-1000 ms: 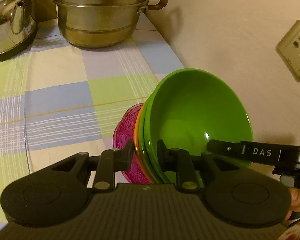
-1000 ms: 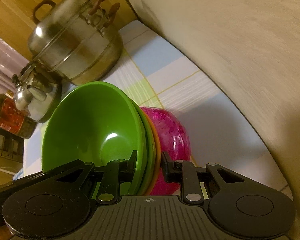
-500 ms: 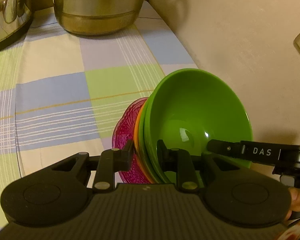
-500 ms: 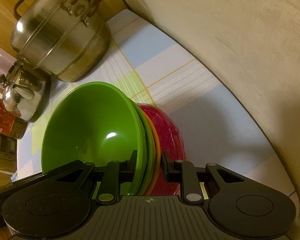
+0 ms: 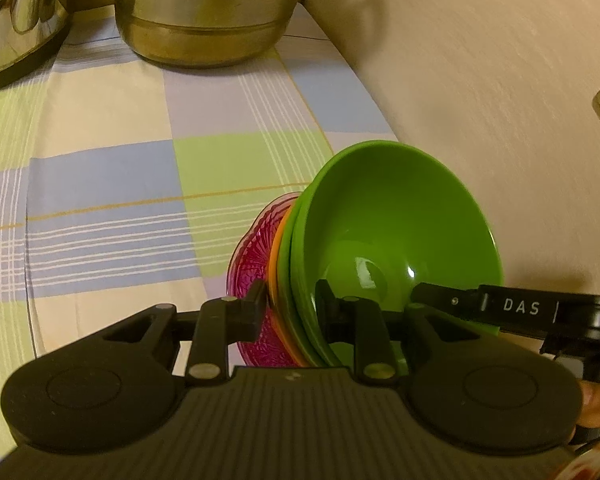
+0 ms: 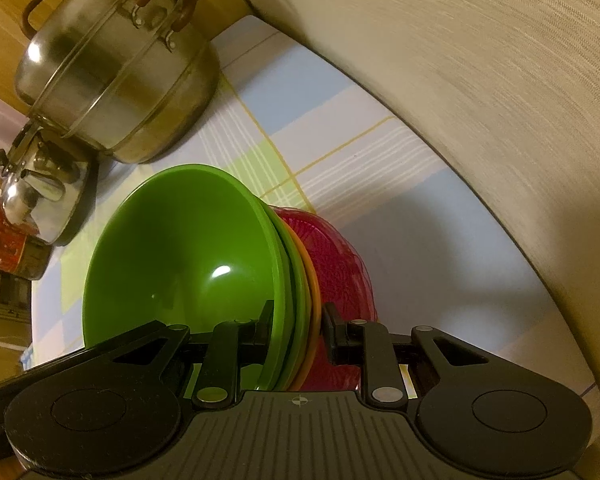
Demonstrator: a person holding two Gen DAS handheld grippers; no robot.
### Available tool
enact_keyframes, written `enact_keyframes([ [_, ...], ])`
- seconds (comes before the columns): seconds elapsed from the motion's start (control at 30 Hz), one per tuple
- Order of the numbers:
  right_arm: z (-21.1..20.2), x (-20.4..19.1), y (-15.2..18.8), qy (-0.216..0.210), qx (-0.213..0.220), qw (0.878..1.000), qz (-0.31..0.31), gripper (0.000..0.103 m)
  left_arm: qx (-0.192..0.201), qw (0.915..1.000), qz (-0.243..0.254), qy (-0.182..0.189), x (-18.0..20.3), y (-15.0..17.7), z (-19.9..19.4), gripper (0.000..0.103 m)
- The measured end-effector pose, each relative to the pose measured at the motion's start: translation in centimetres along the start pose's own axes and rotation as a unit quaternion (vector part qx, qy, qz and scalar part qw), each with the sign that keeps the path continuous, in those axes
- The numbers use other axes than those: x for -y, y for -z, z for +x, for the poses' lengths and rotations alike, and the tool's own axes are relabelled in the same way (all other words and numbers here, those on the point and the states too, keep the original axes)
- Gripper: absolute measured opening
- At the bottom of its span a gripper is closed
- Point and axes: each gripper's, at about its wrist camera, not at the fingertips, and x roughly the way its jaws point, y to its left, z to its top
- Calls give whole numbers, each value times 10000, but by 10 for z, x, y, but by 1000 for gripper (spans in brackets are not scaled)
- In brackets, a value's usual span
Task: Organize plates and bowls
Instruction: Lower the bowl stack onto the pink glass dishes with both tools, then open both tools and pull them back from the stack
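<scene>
A nested stack of bowls is held in the air over the checked tablecloth: a green bowl (image 5: 396, 220) innermost, another green one, an orange one, and a pink patterned glass bowl (image 5: 252, 256) outermost. My left gripper (image 5: 292, 312) is shut on the stack's rims. My right gripper (image 6: 296, 324) is shut on the rims from the opposite side; the green bowl (image 6: 180, 248) and the pink bowl (image 6: 336, 264) show there. The right gripper's body (image 5: 512, 308) shows in the left wrist view.
A large steel steamer pot (image 5: 212, 8) (image 6: 116, 76) and a steel kettle (image 5: 16, 16) (image 6: 40, 192) stand at the far end of the tablecloth (image 5: 112, 160). A beige wall (image 5: 480, 80) runs along the right side.
Both grippers have carried the bowl stack forward, toward the pot and kettle. The grip on the stack is unchanged.
</scene>
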Motion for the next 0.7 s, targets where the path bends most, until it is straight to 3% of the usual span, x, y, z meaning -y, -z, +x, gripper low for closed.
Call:
enact_keyframes([
  [0.27,1,-4,1,61,68,9997,-208,25,-17,9999,-73,102,-2,-1,-1,24],
  [0.33,0,-6,3,64,147,9994,-311,29,-24,9999,-70,119,-3,-2,-1,25],
  [0.43,-4,-6,5,77,247,9990,-367,45,1,9999,-66,115,-3,-2,-2,28],
  [0.5,-7,-6,6,49,314,9988,-372,51,50,9999,-109,107,-5,-1,-5,38],
  [0.7,-16,-7,8,40,416,9984,-385,54,153,9997,-167,118,-8,3,-13,43],
])
